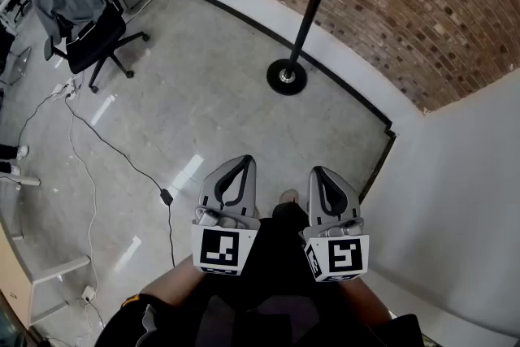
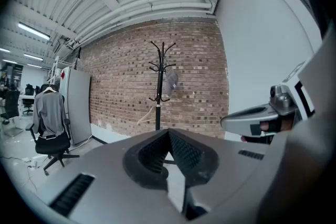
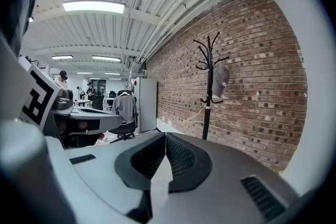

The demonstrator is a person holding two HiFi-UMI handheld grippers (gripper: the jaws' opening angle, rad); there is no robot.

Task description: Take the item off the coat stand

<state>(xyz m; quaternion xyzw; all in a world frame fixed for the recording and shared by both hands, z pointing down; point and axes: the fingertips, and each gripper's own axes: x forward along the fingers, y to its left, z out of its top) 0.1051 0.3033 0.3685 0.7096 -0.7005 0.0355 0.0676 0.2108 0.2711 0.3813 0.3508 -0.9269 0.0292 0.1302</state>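
A black coat stand (image 1: 305,20) rises from a round base (image 1: 286,76) on the floor by the brick wall. A grey cap (image 3: 220,81) hangs from one of its upper hooks, also seen as the cap (image 2: 171,81) in the left gripper view and cut off at the top of the head view. My left gripper (image 1: 243,161) and right gripper (image 1: 318,171) are held side by side close to my body, well short of the stand. Both have their jaws together with nothing between them.
A black office chair (image 1: 93,41) draped with a grey garment stands at the left. Cables (image 1: 114,154) trail across the grey floor. A white wall (image 1: 455,199) runs along the right, meeting the brick wall (image 1: 422,4) in a corner.
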